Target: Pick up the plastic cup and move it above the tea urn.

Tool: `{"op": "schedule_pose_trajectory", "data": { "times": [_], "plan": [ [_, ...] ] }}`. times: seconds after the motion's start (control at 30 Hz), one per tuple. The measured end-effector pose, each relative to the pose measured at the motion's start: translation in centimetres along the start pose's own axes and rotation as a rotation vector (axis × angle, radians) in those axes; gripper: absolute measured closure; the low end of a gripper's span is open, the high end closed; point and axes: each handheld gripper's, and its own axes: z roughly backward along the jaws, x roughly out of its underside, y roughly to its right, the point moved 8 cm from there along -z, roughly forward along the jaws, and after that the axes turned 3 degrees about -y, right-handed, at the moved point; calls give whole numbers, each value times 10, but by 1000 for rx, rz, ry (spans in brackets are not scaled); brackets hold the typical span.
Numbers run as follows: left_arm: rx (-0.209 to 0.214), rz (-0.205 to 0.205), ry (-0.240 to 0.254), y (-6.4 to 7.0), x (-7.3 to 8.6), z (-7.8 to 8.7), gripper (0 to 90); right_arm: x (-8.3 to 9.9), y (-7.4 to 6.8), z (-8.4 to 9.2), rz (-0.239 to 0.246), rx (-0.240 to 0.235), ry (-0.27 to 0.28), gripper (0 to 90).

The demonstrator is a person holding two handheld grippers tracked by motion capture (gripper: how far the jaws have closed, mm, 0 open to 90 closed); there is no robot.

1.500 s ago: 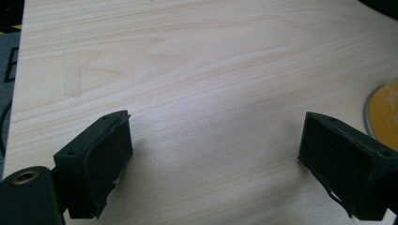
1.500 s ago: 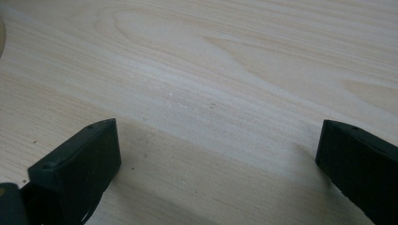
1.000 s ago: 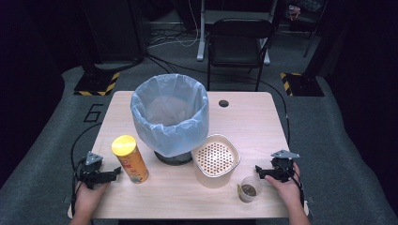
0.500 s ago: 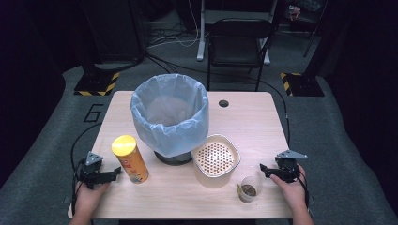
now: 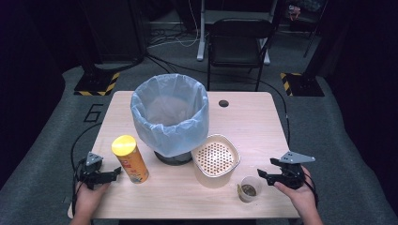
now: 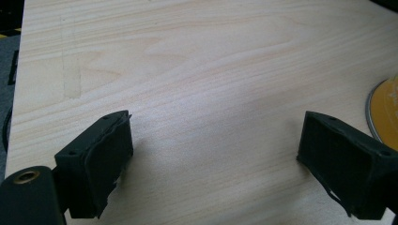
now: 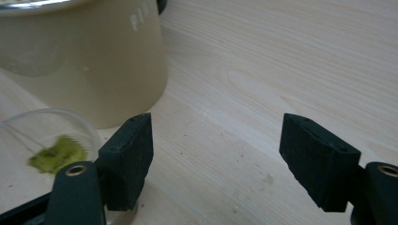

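A yellow-lidded chips can (image 5: 130,159) stands upright at the table's front left. My left gripper (image 5: 116,172) sits just left of it, open, with bare wood between its jaws (image 6: 213,154); the can's lid (image 6: 386,112) shows at the right edge. A small clear cup (image 5: 248,189) with greenish scraps stands at the front right. My right gripper (image 5: 261,176) hovers just right of it, apart from it. Its jaws have just been closing, but they stand open with nothing between them (image 7: 216,145). The cup (image 7: 51,140) lies outside the left jaw.
A bin lined with a pale blue bag (image 5: 170,117) stands mid-table. A cream strainer bowl (image 5: 215,159) sits in front of it, close to the cup. The wooden table (image 5: 253,126) has a cable hole (image 5: 223,103). A black chair (image 5: 239,42) stands beyond.
My right gripper has lifted and drawn a little to the right, away from the cup, and its jaws have narrowed. The left gripper and the can have stayed put.
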Motion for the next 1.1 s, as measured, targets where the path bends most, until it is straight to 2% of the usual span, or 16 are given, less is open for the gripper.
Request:
{"op": "schedule_pose_trajectory", "data": {
  "times": [0.13,0.17,0.2,0.23,0.27,0.37,0.63,0.73,0.93,1.1],
  "plan": [
    [0,0,0,0,0,0,103,-8,-14,8,28,-55,19,253],
    [0,0,0,0,0,0,103,-8,-14,8,28,-55,19,253],
    [0,0,0,0,0,0,103,-13,-22,11,45,-83,25,249],
    [0,0,0,0,0,0,103,-13,-22,11,45,-83,25,249],
    [0,0,0,0,0,0,103,-15,-29,13,73,-106,22,235],
    [-1,2,0,0,0,0,103,-17,-39,13,94,-137,8,212],
    [-1,7,7,1,0,0,104,-16,-62,12,146,-184,-1,140],
    [1,2,-10,1,1,1,104,-14,-69,10,158,-205,4,135],
    [0,0,-11,1,1,1,104,-6,-76,1,169,-223,-8,125],
    [1,3,-9,1,1,1,103,8,-80,-11,170,-225,-43,125]
  ]
}}
